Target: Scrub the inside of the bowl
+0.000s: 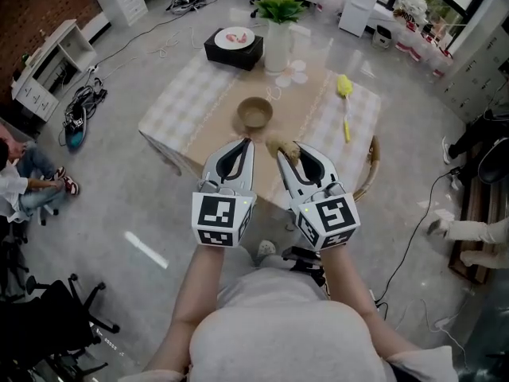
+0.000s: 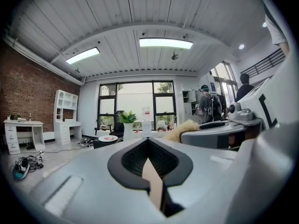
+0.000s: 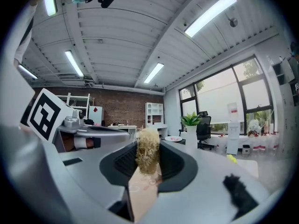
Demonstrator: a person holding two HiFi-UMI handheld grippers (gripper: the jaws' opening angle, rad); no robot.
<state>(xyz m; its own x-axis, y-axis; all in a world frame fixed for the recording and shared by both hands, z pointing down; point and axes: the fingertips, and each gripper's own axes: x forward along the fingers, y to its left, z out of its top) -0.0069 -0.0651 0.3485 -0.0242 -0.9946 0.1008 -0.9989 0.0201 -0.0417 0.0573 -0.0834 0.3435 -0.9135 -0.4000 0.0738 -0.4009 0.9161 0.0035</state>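
A tan bowl [image 1: 254,112] stands upright on the checked tablecloth [image 1: 187,102], near the middle of the table. My right gripper [image 1: 281,150] is shut on a fibrous tan scrubber [image 1: 283,145], whose tuft sticks out past the tips [image 3: 148,157]. My left gripper [image 1: 243,143] is shut with nothing in it, its jaws pressed together [image 2: 148,142]. Both grippers hover side by side over the table's near edge, short of the bowl and pointing level across the room. From the left gripper view the scrubber [image 2: 180,131] shows at the right.
A yellow brush [image 1: 344,95] lies on the table's right side. At the far edge stand a white vase with a plant [image 1: 278,40] and a black box bearing a plate [image 1: 233,48]. A wicker chair [image 1: 369,173] is at the right corner. A person sits on the floor at left [image 1: 24,180].
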